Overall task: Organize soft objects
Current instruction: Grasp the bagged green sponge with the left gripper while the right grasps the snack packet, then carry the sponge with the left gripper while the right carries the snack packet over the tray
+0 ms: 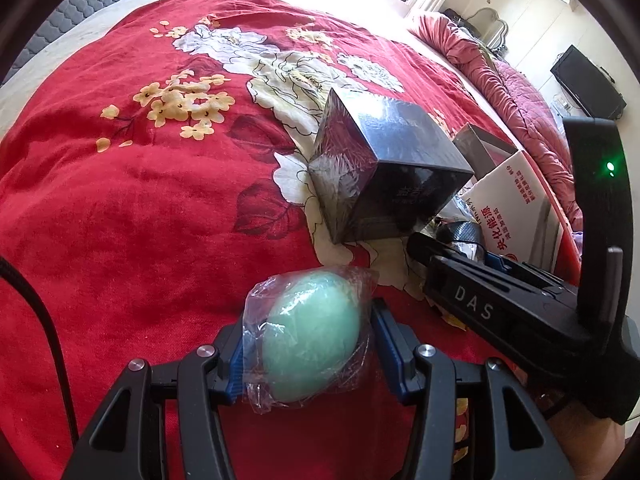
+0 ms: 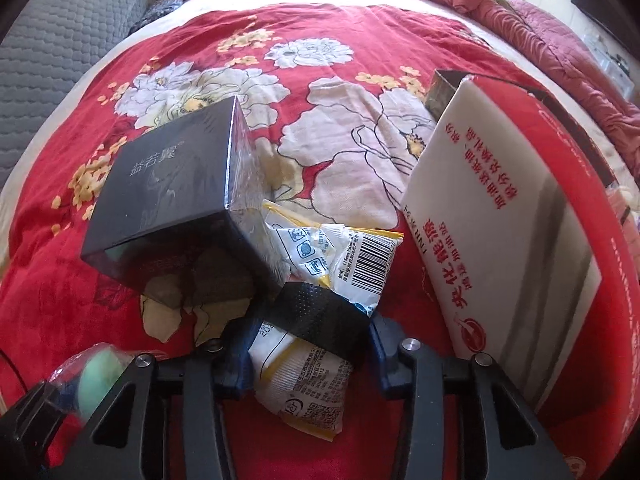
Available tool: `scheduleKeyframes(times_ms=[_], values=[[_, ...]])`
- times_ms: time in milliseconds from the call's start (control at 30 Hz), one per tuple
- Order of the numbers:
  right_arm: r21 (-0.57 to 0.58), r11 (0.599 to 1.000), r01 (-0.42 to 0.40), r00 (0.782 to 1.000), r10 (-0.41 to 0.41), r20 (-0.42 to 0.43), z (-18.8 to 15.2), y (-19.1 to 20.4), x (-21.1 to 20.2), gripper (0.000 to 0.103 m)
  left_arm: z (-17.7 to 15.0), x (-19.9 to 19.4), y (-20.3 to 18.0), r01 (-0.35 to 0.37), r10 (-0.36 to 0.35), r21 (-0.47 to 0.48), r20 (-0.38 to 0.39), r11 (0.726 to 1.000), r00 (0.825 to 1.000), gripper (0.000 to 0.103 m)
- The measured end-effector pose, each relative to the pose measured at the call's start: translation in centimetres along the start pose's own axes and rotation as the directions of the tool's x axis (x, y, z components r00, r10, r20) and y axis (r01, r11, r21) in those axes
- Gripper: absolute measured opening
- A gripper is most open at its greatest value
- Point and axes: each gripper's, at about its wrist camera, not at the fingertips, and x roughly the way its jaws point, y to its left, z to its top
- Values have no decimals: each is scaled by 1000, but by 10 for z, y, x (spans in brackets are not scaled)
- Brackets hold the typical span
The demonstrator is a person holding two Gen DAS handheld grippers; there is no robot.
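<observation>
- Your left gripper [image 1: 308,344] has its fingers [image 1: 236,360] closed on a pale green sponge egg [image 1: 310,336] in clear plastic wrap; it sits squarely between the blue pads, held over the red floral bedspread [image 1: 132,216].
- Your right gripper [image 2: 306,354] has its fingers [image 2: 234,364] clamped on a white and yellow wipes packet [image 2: 316,396], with a black perforated strip [image 2: 320,312] lying across the packet between the pads.
- In the right wrist view, the packet's far end, with its barcode, rests on the bed, touching the dark glossy box [image 2: 176,208], which sits tilted just to its left.
- A red and white carton [image 2: 512,216] stands open just to the right of the packet, its white flap leaning toward the middle.
- In the left wrist view, the same dark box [image 1: 384,168] lies beyond the green egg, apart from it, with the right gripper [image 1: 500,304] coming in from the right beside the carton [image 1: 516,196].
</observation>
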Motion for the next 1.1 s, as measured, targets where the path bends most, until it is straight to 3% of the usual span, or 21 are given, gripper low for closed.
scheduleKeyframes(times_ms=[133, 533, 767, 1100], values=[[-46, 999, -6, 999, 8, 42, -7, -4, -18, 44, 0, -2, 1, 6, -6, -19, 12, 1000, 1000, 46], [-99, 989, -106, 970, 125, 209, -9, -33, -92, 44, 4, -46, -15, 26, -23, -21, 135, 999, 991, 45], [-84, 992, -94, 940, 116, 322, 2, -73, -143, 44, 17, -82, -68, 52, -64, 65, 203, 997, 977, 45], [78, 991, -113, 913, 72, 401, 10, -185, -184, 44, 34, -76, -176, 74, -118, 243, 175, 967, 977, 45]])
